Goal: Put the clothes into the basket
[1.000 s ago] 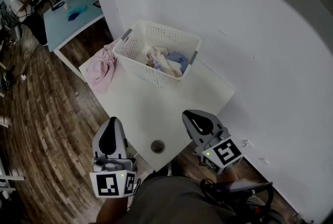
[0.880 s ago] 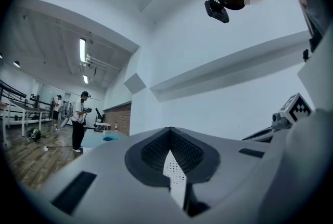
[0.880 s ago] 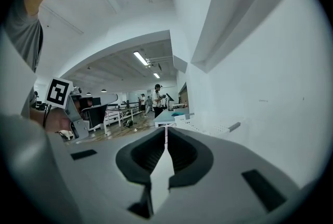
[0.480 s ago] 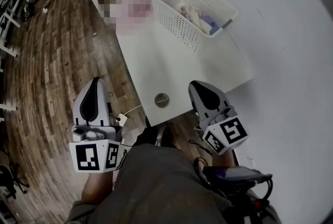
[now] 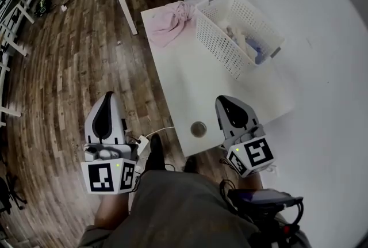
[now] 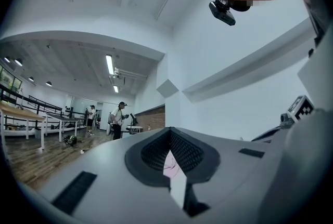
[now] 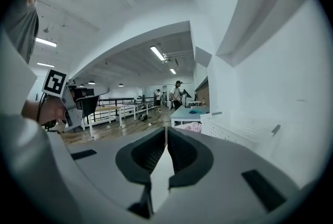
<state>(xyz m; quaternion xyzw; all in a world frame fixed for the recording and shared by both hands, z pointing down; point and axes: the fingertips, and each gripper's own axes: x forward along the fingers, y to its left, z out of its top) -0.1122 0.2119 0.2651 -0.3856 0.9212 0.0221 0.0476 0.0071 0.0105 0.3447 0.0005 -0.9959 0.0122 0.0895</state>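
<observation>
- Left gripper (image 5: 106, 110): over the floor (image 5: 63, 68), left of the table (image 5: 190, 88); jaws clenched, empty.
- Right gripper (image 5: 232, 110): over the table's near edge; jaws clenched, empty.
- Pink garment (image 5: 168, 22): table's far end, against the basket.
- Basket (image 5: 221, 48): far right, holding clothes (image 5: 244, 39).

The white surface (image 5: 190, 86) stands on a wooden floor (image 5: 69, 68), with one long side near the wall. At its far end stands a white basket (image 5: 221, 45), and just beside it lies a pink cloth (image 5: 167, 22). Near the close edge a round metal disc (image 5: 198, 129) sits in the top.
</observation>
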